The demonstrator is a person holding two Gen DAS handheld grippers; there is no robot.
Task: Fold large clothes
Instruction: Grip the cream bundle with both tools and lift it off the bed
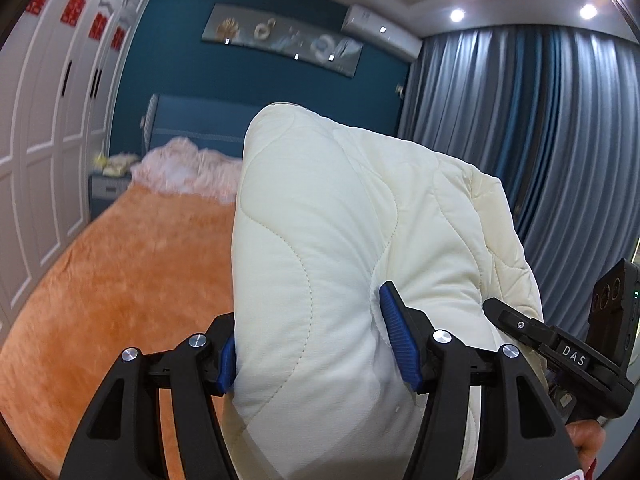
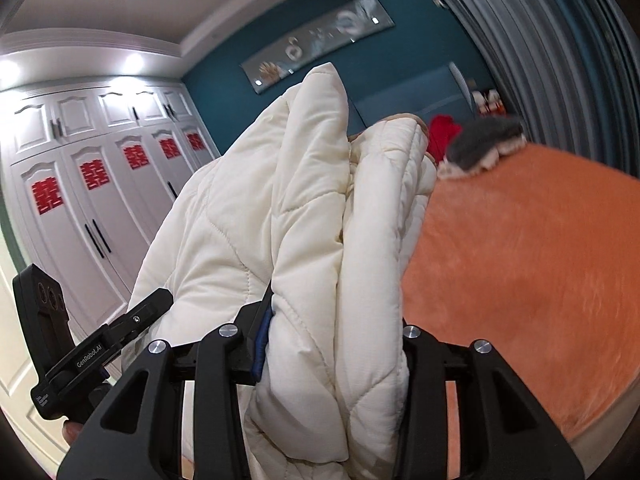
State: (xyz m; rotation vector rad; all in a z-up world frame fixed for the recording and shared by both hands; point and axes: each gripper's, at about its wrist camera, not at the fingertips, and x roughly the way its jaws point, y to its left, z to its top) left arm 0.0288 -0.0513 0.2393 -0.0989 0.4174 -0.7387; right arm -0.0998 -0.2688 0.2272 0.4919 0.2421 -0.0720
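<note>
A cream quilted padded coat (image 1: 344, 240) is bunched thick between the jaws of my left gripper (image 1: 316, 344), which is shut on it and holds it up above the orange bed (image 1: 120, 280). In the right wrist view the same coat (image 2: 312, 240) hangs in folded layers between the jaws of my right gripper (image 2: 332, 344), shut on it. The two grippers are close side by side: the right one (image 1: 560, 352) shows at the right edge of the left view, the left one (image 2: 100, 348) at the left of the right view. The coat's lower part is hidden.
The bed has a pink fluffy blanket (image 1: 188, 168) at its head, and a grey and white garment (image 2: 480, 148) and a red item (image 2: 442, 136) at the far side. White wardrobes (image 2: 100, 200) stand on one side, grey-blue curtains (image 1: 540, 140) on the other.
</note>
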